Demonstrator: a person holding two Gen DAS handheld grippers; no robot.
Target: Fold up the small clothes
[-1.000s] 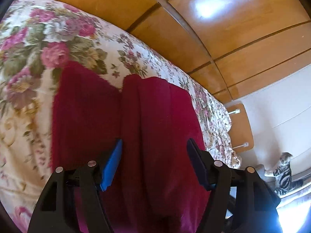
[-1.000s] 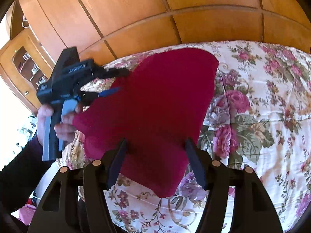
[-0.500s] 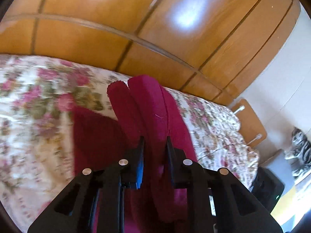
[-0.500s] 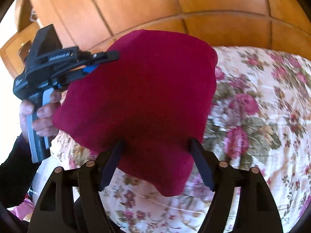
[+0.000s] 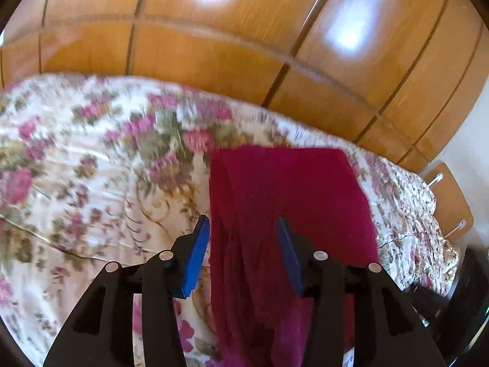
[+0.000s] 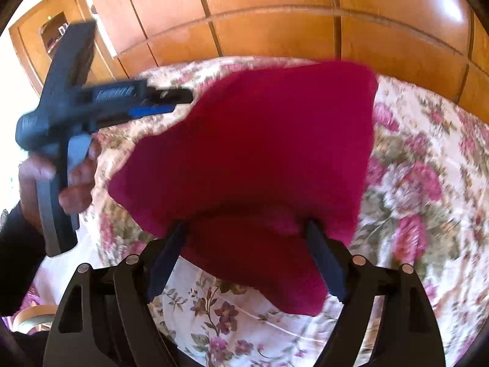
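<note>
Floral bedspread under wood panelling. Left gripper clamped on the red garment half a second back, now spread wide, cloth dropped onto the bed. So that fold looks laid. Right gripper wide too, gripping nothing. Near hem hidden behind fingers, edges blurry.

A bed with a floral cover stands against glossy wooden panelling (bright glare patches on it). A wooden nightstand sits beside a white wall.
</note>
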